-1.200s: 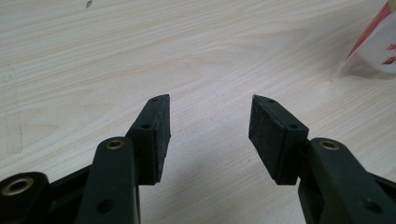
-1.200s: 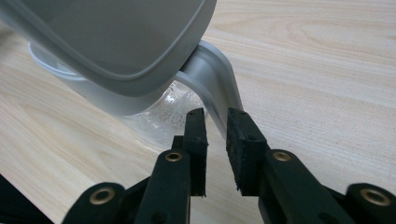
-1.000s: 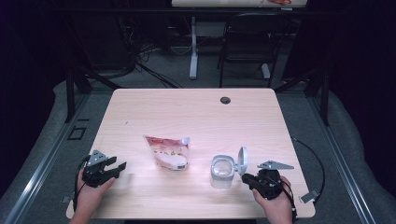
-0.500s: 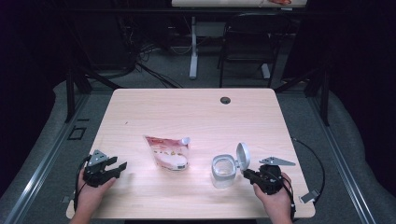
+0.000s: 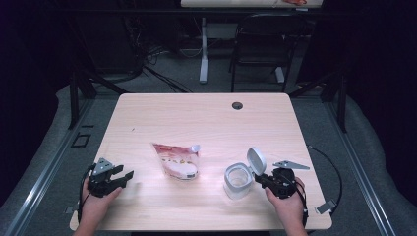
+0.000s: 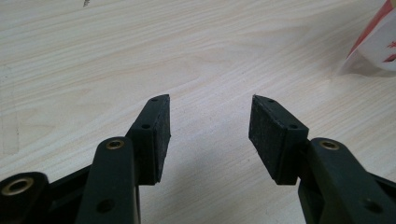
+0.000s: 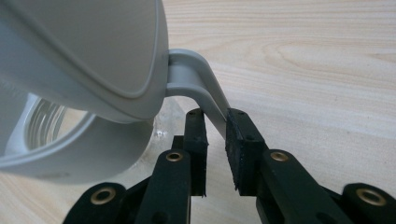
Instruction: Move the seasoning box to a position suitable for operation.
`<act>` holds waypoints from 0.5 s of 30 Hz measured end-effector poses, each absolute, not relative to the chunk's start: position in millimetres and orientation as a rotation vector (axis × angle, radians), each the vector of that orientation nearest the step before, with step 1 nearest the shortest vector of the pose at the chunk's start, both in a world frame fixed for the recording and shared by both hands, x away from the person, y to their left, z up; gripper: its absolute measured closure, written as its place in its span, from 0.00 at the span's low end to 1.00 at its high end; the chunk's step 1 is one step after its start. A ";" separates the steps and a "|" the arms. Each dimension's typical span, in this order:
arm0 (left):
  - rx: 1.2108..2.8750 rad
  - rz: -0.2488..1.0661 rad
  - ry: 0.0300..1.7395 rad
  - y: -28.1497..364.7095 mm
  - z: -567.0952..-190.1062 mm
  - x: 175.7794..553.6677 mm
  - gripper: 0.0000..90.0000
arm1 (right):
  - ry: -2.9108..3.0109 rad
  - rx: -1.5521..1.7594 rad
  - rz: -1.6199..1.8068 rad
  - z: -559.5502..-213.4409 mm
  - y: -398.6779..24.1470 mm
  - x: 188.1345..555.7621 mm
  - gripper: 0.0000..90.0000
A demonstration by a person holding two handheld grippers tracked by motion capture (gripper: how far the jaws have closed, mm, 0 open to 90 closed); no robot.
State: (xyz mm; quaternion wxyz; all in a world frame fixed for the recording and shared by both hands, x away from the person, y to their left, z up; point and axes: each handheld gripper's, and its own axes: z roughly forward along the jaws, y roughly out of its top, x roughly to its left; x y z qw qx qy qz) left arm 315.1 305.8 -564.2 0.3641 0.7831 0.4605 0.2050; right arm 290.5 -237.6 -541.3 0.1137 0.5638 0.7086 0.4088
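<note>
Lid tab between right tool pads, seemingly touching.

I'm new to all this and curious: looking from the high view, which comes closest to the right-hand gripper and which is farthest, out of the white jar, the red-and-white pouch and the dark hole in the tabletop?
From the right gripper:
1. White jar, just to its left, lid flipped open.
2. Red-and-white pouch, lying mid-table, farther left.
3. Dark hole, near the table's far edge.

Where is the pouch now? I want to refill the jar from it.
In the high view the pouch lies flat near the table's middle, between the left gripper and the open-lidded jar.
</note>
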 end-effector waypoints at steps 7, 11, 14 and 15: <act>2.016 0.527 1.186 304.6 -564.8 315.7 0.54 | 2.074 1.669 1.248 -543.2 -240.9 299.2 0.87; 2.015 0.527 1.188 304.1 -565.0 315.6 0.54 | 2.091 1.639 1.276 -541.8 -239.8 304.7 0.93; 2.015 0.526 1.189 304.3 -565.1 315.6 0.54 | 2.100 1.626 1.286 -540.6 -238.9 308.7 0.92; 2.013 0.525 1.188 304.4 -565.2 315.6 0.54 | 2.093 1.624 1.295 -541.1 -237.8 310.6 0.92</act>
